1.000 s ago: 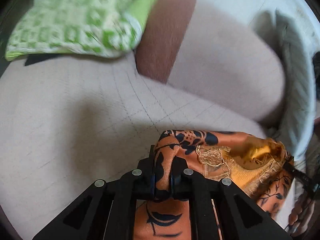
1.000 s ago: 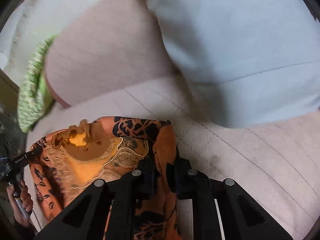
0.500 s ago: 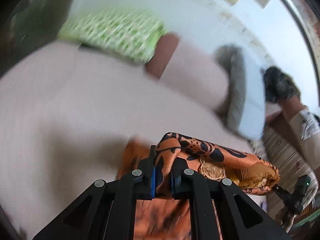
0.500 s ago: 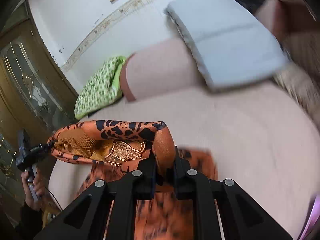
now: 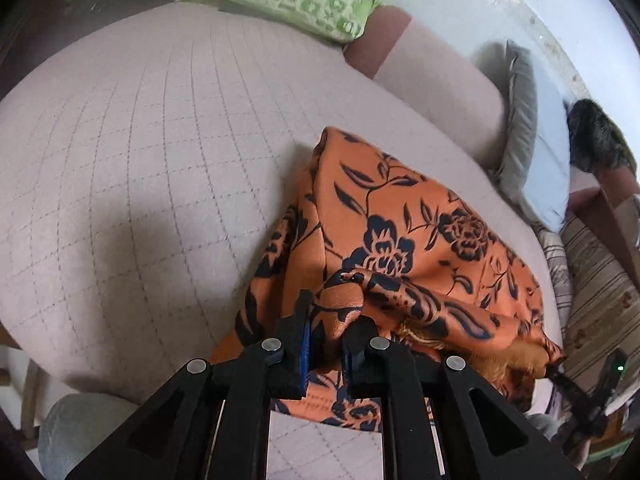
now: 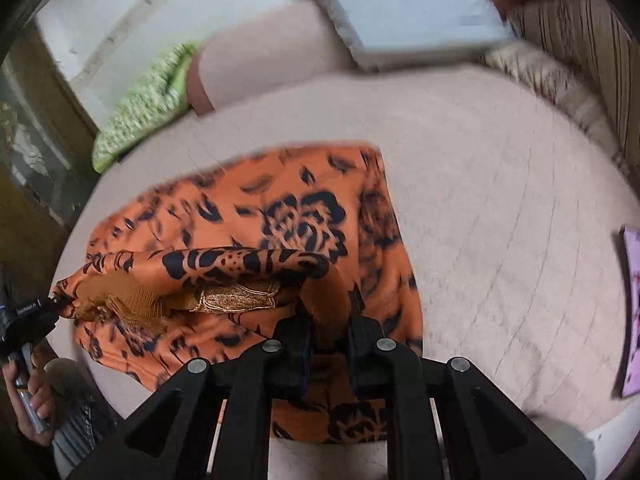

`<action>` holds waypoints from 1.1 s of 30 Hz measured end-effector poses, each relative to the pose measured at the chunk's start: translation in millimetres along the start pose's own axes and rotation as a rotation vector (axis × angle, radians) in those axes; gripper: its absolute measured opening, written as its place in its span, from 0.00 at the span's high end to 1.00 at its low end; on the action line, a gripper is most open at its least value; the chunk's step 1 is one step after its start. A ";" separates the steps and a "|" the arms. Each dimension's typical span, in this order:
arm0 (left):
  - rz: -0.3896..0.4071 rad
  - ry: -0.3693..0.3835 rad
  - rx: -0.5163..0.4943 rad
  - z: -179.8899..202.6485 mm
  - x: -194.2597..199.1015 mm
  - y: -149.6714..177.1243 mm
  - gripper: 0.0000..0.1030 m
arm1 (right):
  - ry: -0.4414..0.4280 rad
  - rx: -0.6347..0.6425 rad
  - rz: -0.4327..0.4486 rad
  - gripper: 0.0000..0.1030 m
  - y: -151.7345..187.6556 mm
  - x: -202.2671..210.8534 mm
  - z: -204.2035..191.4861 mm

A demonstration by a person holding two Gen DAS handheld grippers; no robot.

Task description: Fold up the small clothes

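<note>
We see both the left gripper (image 5: 325,334) and right gripper (image 6: 329,326) pinched narrowly on the orange floral garment's (image 5: 404,232) raised edge at lower centre, bare quilted bed (image 5: 140,168) spreading upper left.

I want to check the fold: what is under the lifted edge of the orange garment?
Under the lifted edge lies another layer of the same orange floral garment, spread on the beige quilted bed cover. Gold embroidered trim shows inside. The cover below the garment is hidden.
</note>
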State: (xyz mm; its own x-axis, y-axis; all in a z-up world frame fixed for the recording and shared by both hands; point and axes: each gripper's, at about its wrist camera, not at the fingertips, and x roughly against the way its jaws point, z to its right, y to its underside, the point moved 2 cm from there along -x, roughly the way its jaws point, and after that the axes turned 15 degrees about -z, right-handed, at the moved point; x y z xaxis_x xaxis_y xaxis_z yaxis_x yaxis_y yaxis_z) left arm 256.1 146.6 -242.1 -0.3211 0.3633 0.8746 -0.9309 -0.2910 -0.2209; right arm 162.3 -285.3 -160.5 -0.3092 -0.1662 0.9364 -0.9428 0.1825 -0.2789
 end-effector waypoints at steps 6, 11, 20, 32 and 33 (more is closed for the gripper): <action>-0.073 0.032 0.073 -1.0 -3.0 12.8 0.84 | 0.061 -0.034 -0.052 0.73 11.4 -3.9 1.6; -0.006 0.107 0.034 -2.4 28.7 33.8 0.67 | -0.052 -0.081 -0.035 0.60 32.1 14.8 9.2; 0.111 0.136 -0.021 15.3 78.8 49.5 0.54 | -0.195 -0.136 0.066 0.56 48.7 55.7 14.1; -0.092 -0.106 0.026 12.0 -7.3 37.4 0.69 | -0.199 -0.233 -0.151 0.74 32.8 -24.2 20.2; -0.086 -0.085 0.030 12.0 -8.1 35.2 0.77 | -0.224 -0.240 -0.156 0.81 31.9 -25.8 21.1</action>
State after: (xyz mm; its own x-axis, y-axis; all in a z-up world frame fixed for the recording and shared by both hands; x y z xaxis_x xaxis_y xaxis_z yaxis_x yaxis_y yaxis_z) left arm 228.0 122.9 -251.8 -0.2229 0.3126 0.9234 -0.9485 -0.2884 -0.1313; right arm 137.6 -295.6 -198.0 -0.2082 -0.4132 0.8865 -0.9329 0.3563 -0.0530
